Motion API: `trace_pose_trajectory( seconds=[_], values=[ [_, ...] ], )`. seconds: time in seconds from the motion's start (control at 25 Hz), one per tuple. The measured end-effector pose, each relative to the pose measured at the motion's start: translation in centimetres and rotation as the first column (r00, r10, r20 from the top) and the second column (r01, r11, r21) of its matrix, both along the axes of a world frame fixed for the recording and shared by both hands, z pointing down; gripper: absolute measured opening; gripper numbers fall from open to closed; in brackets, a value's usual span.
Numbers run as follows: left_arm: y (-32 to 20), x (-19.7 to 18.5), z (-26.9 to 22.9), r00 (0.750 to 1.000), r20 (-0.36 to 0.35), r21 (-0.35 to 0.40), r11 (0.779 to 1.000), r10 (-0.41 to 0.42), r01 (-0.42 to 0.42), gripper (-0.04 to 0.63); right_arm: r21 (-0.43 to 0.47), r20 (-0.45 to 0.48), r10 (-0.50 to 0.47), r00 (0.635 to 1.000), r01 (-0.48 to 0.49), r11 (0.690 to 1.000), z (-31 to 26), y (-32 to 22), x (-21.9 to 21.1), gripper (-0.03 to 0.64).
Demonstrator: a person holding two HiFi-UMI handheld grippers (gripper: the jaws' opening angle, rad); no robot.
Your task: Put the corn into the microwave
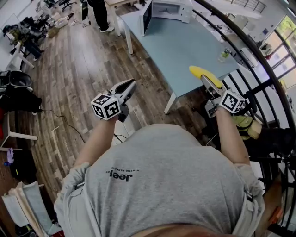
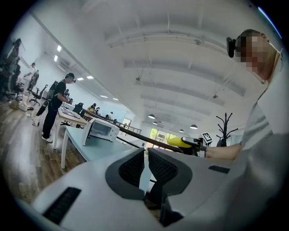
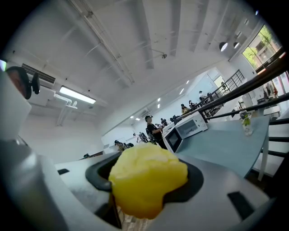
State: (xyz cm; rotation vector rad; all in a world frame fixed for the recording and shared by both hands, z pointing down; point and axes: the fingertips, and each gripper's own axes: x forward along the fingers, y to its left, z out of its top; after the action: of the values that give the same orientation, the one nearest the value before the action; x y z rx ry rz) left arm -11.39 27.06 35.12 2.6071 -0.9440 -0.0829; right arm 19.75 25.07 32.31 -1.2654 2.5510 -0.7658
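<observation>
Corn (image 1: 202, 73): clamped in right gripper (image 3: 146, 189) fingers, near edge of surface (image 1: 185, 51), well apart from far-end microwave (image 1: 169, 8), door seemingly open; left gripper (image 2: 145, 169) fingers almost together, empty; carrying and placing remain.

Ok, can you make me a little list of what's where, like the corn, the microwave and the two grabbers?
corn: yellow, clamped in the right gripper
left gripper: shut, nothing in it
microwave: white, door open, at the far end of the table
table: light blue, with a small bottle near its right edge
corn in microwave: not yet
</observation>
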Motion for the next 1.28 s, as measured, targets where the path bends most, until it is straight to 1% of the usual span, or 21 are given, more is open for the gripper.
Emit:
trace_pose_trajectory(
  seconds=[0.12,0.24,0.4,0.64,0.88,1.08,1.28],
  values=[
    [-0.4,-0.8,0.1,1.000,-0.004,-0.002,1.000,-0.001,0.001,0.044,-0.001,-0.006,-0.008,1.000,0.008,1.000,0.1,-0.4,-0.9,0.272],
    [-0.9,-1.9,0.2,1.000,-0.007,-0.002,1.000,0.005,-0.005,0.044,0.041,-0.001,-0.051,0.999,0.051,0.998,-0.7,-0.9,-2.9,0.272],
    [-1.7,-4.5,0.1,1.000,-0.006,0.002,1.000,0.009,-0.008,0.044,0.024,0.010,-0.012,1.000,0.011,1.000,-0.6,-1.6,-4.4,0.272],
    [-3.0,-9.8,0.3,1.000,-0.008,0.001,1.000,0.014,-0.014,0.044,0.065,0.007,-0.014,1.000,0.013,0.998,-1.9,-2.2,-8.4,0.272],
    [-4.2,-13.3,1.3,0.999,-0.014,-0.015,0.999,0.036,-0.036,0.044,0.067,0.011,0.013,1.000,-0.014,0.998,-2.2,-2.5,-11.1,0.272],
    [-5.2,-14.2,1.9,0.997,-0.012,-0.022,0.997,0.073,-0.073,0.044,0.064,-0.006,0.033,0.999,-0.033,0.997,-2.4,-2.5,-12.3,0.272],
    [-6.1,-12.9,2.7,0.996,-0.006,-0.033,0.996,0.087,-0.087,0.044,0.049,0.001,0.037,0.999,-0.037,0.998,-1.7,-3.5,-11.3,0.272]
  ],
)
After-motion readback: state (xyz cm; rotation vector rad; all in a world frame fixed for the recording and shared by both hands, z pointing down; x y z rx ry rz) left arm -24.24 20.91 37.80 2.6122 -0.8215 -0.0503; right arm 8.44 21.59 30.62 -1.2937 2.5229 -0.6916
